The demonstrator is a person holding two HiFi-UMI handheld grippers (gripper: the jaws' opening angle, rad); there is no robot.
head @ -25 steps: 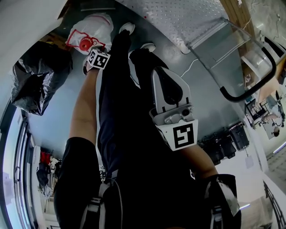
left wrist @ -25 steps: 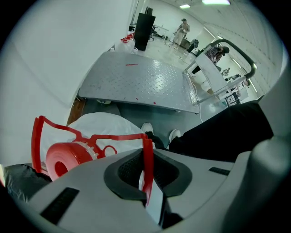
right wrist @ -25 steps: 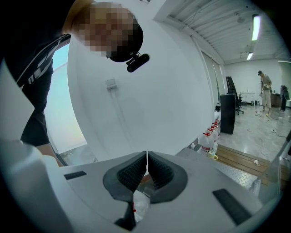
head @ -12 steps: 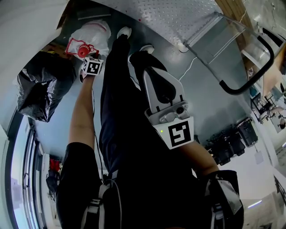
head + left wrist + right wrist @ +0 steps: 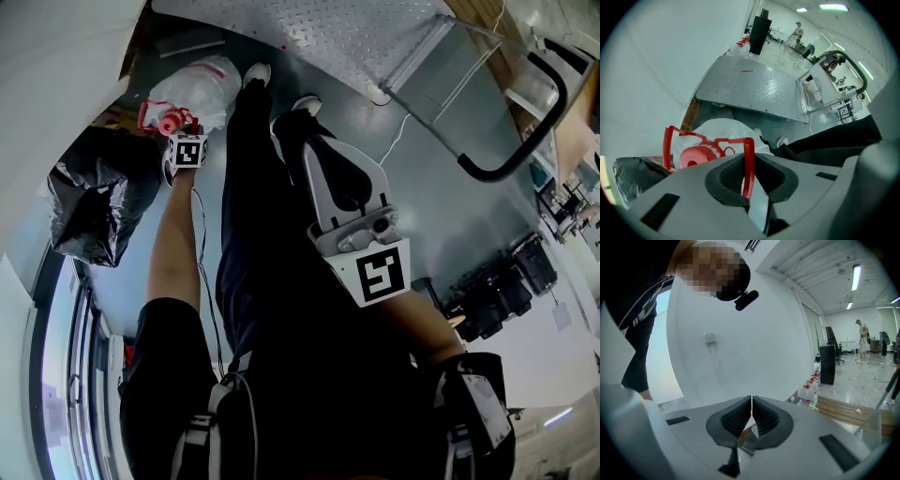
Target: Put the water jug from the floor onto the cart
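The left gripper (image 5: pixel 749 164) pointed steeply down, and its jaws were drawn nearly together, pinching one upright bar of the red handle (image 5: pixel 731 140) of the water jug (image 5: pixel 723 133). The thin red strip ran straight through the narrow gap between the dark ribbed pads, pressed on both sides. Just beyond the jaw tips sat the jug's red cap (image 5: pixel 696 157), and past that its white body, lying low beside the person's shoes (image 5: pixel 256 73). The jug was near the edge of the cart (image 5: pixel 750 86) but not on its ridged metal deck, which lay bare farther off. Whether the jug's base rested on the floor (image 5: pixel 441 187) could not be told from any view. A crumpled black bag (image 5: pixel 94 202) sat close to the jug, on the side away from the cart. In the head view the left arm reached far down past the person's dark trouser legs, the marker cube sitting just above the cap. The right gripper (image 5: pixel 751 404) was held higher, in front of the person's body and well apart from the jug. Its jaws were pressed together along a hairline seam with nothing between them, and it touched nothing, facing a plain white wall (image 5: pixel 740 343).
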